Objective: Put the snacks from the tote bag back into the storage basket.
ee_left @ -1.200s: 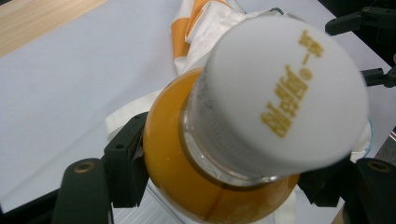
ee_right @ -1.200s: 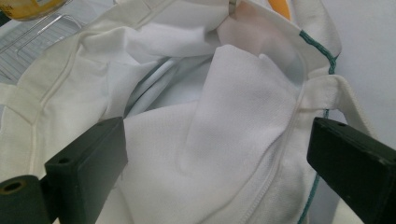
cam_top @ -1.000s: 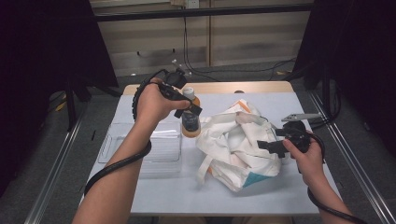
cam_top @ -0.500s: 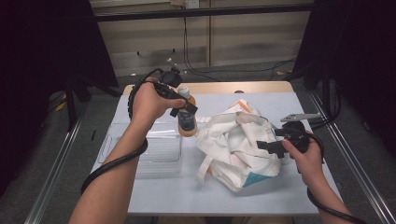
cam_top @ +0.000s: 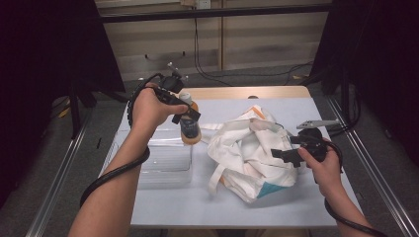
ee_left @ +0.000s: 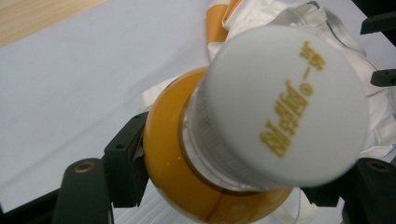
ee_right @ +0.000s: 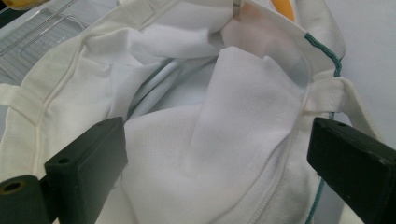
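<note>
High view: at upper centre, the left gripper (cam_top: pixel 187 117) clasps an orange bottle (cam_top: pixel 190 129) whose top the hand hides; the right gripper (cam_top: pixel 281 154) sits at the white bag (cam_top: pixel 247 153).

Left gripper view: the bottle's (ee_left: pixel 187 177) white cap (ee_left: pixel 285 105) dominates, jaws clamped on its body.

Right gripper view: jaws spread wide, bag (ee_right: pixel 196 116) fabric lying loose between them.

— What's the room like?
— Dim at the sides. Dark curtains (cam_top: pixel 44 64) hang left and right, and a black bar (cam_top: pixel 212 12) runs across the top.
— And behind?
— A pale panelled wall (cam_top: pixel 257 42), with cables (cam_top: pixel 207 59) hanging down it to a grey floor (cam_top: pixel 99 118).
— The table (cam_top: pixel 197 207)?
— Pale top, lit evenly, with a wood edge (cam_top: pixel 247 92) at the far end. Metal rails (cam_top: pixel 54 192) flank it.
</note>
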`<action>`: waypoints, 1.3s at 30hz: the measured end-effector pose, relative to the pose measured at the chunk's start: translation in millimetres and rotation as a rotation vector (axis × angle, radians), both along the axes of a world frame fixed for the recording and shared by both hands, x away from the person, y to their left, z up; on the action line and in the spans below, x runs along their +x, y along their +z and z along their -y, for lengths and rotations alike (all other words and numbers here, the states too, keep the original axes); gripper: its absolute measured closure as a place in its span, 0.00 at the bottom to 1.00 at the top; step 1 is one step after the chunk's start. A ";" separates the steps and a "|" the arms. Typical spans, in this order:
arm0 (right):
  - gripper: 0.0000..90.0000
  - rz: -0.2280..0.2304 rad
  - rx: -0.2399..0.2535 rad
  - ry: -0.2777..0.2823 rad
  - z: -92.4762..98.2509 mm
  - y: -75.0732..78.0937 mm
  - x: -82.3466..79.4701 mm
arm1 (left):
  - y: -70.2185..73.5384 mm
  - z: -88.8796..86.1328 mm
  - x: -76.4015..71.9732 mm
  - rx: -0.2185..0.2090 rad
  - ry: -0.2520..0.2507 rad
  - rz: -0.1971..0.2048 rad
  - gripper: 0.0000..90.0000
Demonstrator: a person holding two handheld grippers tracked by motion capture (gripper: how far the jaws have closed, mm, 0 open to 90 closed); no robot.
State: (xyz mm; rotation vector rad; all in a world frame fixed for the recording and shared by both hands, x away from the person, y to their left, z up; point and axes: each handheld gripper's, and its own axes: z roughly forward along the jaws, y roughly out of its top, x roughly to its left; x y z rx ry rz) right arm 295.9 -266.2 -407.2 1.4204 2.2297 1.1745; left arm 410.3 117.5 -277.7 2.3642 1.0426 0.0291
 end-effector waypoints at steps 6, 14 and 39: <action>0.05 -0.005 -0.001 0.007 -1.4 -1.7 0.5 | -3.1 -7.6 2.6 0.002 0.029 -0.005 0.33; 0.05 -0.008 0.001 0.002 -0.2 -2.2 0.5 | -8.2 -17.6 4.5 0.008 0.036 -0.017 0.33; 0.05 -0.006 0.005 0.010 -1.0 -2.7 0.9 | -25.8 -29.4 10.5 0.037 0.058 -0.023 0.33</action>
